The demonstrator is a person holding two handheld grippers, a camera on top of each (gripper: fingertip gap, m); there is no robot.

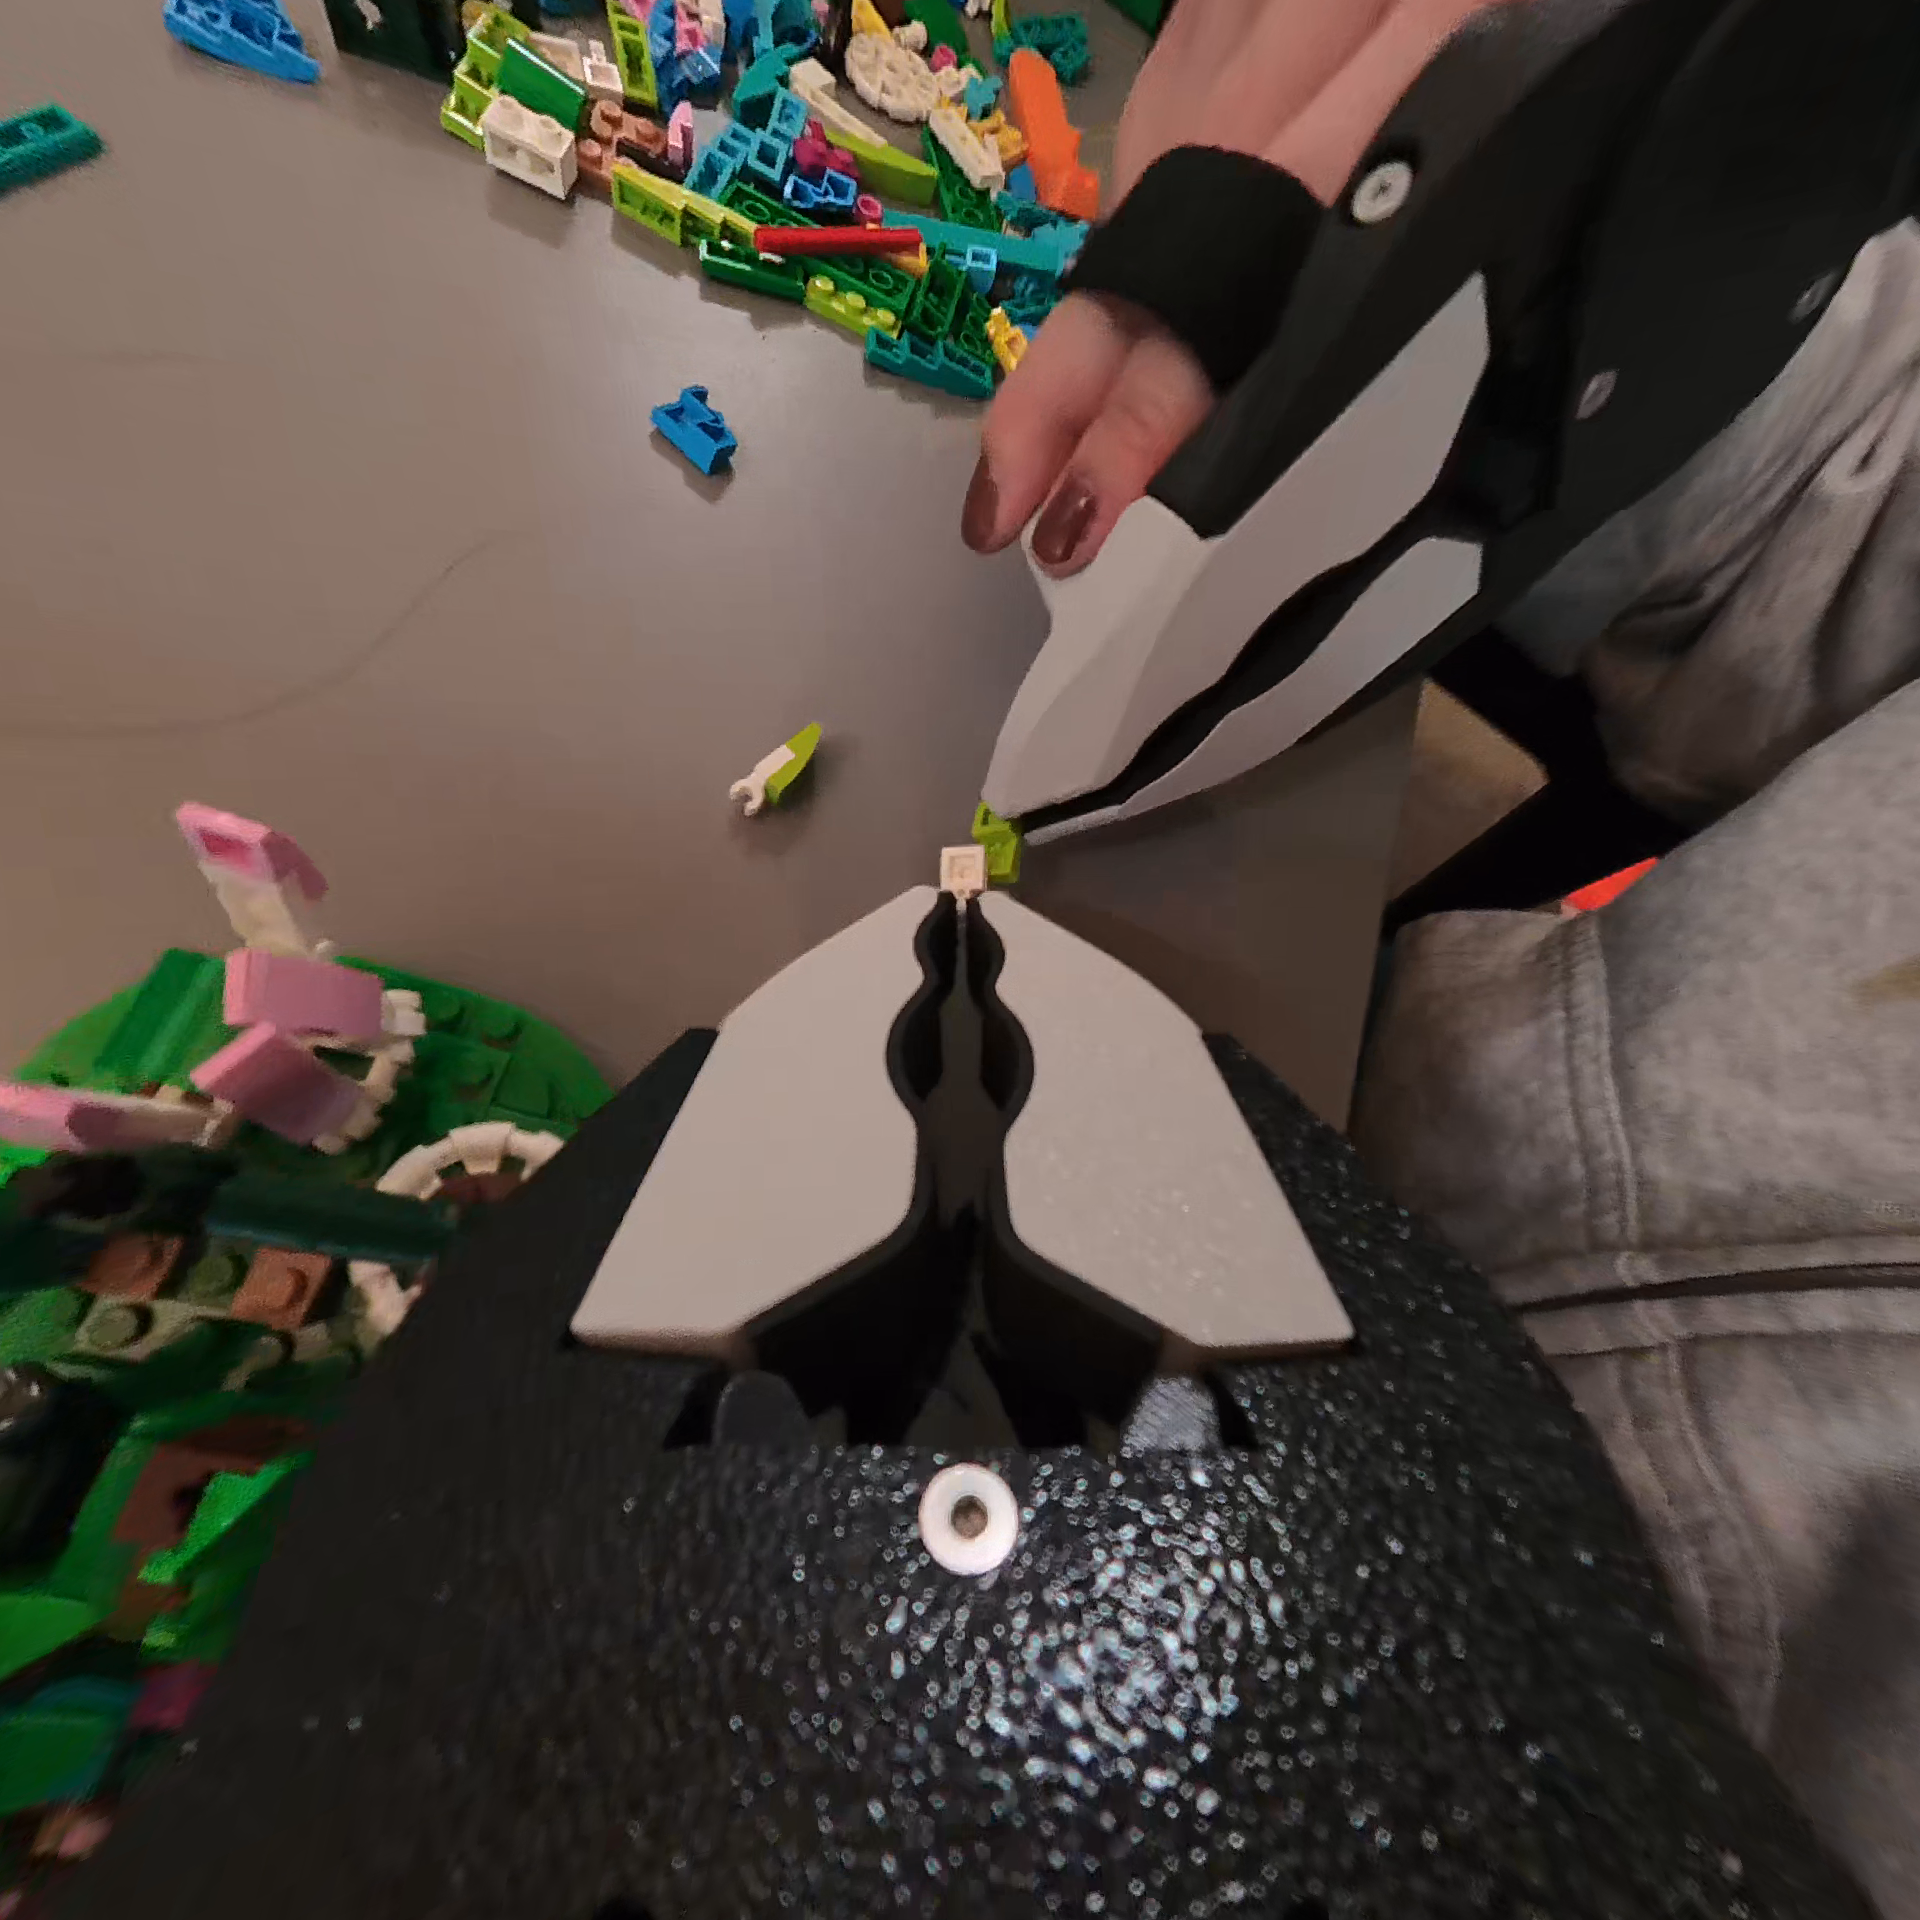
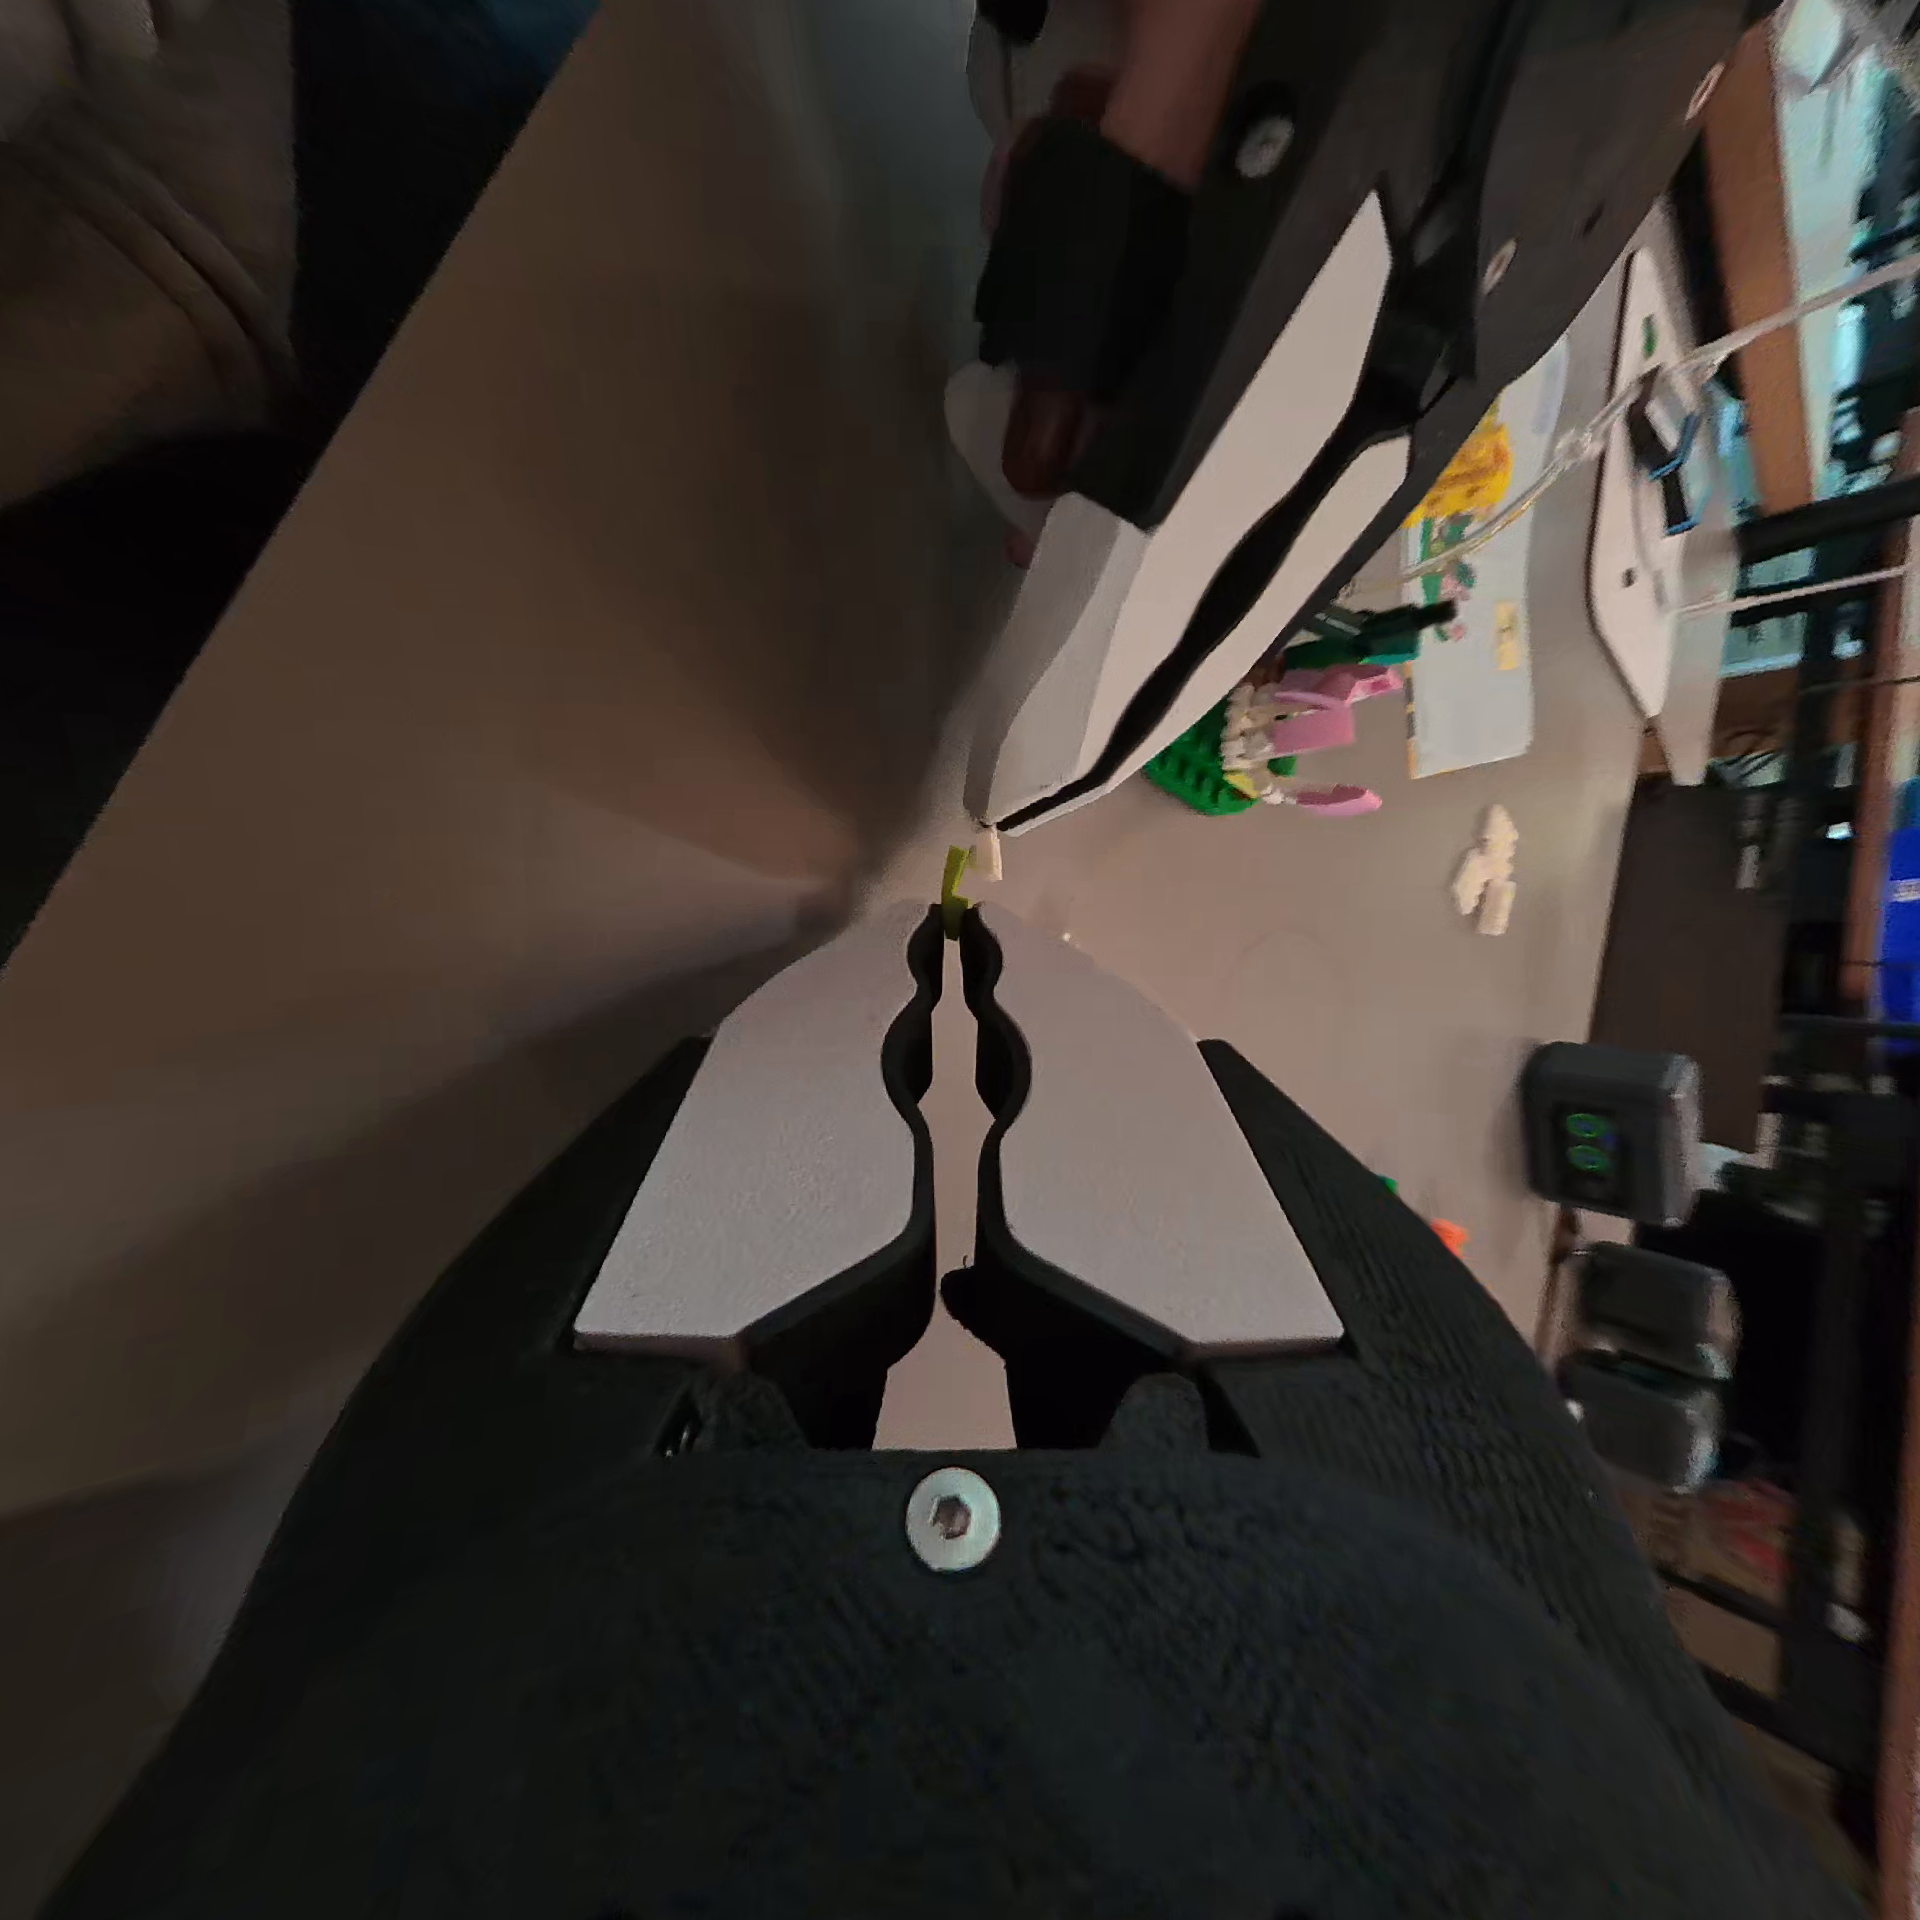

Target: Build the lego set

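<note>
My left gripper (image 1: 961, 906) is shut on a small white lego piece (image 1: 962, 869) at its fingertips. My right gripper (image 2: 952, 914) is shut on a small lime green piece (image 2: 953, 871); it comes in from the upper right of the left wrist view (image 1: 1006, 816), holding the lime piece (image 1: 1000, 842) against the white one. In the right wrist view the white piece (image 2: 988, 858) sits at the tip of the left gripper (image 2: 987, 823), touching the lime piece. Both are held above the grey table's (image 1: 416, 582) near edge. The partly built green model with pink petals (image 1: 260, 1049) stands at lower left.
A heap of loose coloured bricks (image 1: 831, 187) lies at the far side. A loose blue piece (image 1: 694, 429) and a white-and-lime piece (image 1: 777, 771) lie mid-table. A person's hand (image 1: 1081, 416) and grey clothing (image 1: 1662, 1143) are at right. A paper sheet (image 2: 1475, 665) lies beyond the model.
</note>
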